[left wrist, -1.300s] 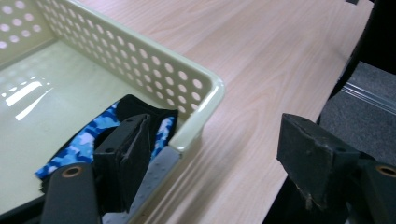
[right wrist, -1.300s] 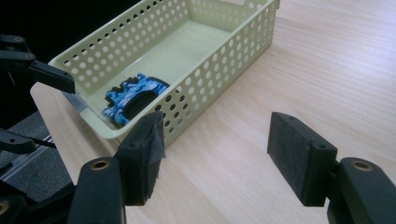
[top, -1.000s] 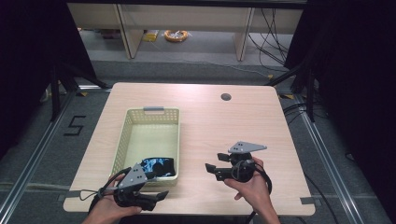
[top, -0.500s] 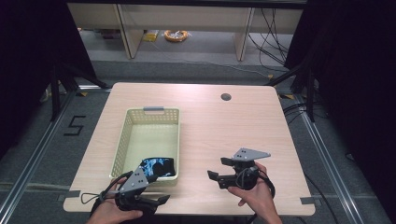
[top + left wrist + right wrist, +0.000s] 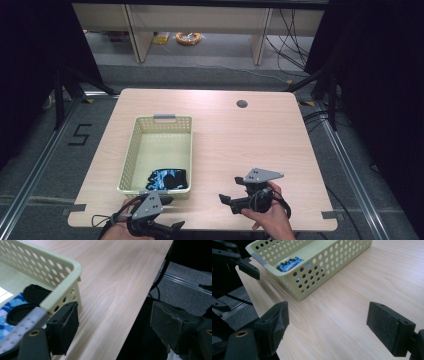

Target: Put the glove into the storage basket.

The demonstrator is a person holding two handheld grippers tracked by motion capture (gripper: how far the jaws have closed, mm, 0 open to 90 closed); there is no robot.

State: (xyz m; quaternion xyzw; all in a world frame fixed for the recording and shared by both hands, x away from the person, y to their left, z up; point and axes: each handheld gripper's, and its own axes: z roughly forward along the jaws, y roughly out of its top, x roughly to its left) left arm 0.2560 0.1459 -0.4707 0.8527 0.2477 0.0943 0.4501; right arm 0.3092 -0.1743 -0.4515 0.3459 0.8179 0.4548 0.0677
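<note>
A pale green perforated basket (image 5: 161, 125) stands on the left half of the table, with a blue-and-black patterned cloth item (image 5: 167, 178) at its near end. My left gripper (image 5: 171, 214) is at the near edge just in front of the basket, open, with nothing between its jaws. In the left gripper view my left gripper (image 5: 117, 327) has one pad by the basket's corner (image 5: 62, 272). My right gripper (image 5: 229, 204) hovers over bare wood to the basket's right. Its jaws have just been opening, and my right gripper (image 5: 332, 325) holds nothing. The basket (image 5: 324, 262) lies ahead of it.
The wooden table (image 5: 260, 135) has a round cable hole (image 5: 242, 104) at the far right. Beyond it are shelf legs and a yellow coil (image 5: 188, 37) on the floor. Black curtains flank both sides. A "5" (image 5: 80, 134) is taped on the floor at left.
Both hands have drawn back toward the table's near edge and sunk a little. The right gripper's jaws stand wider apart than before.
</note>
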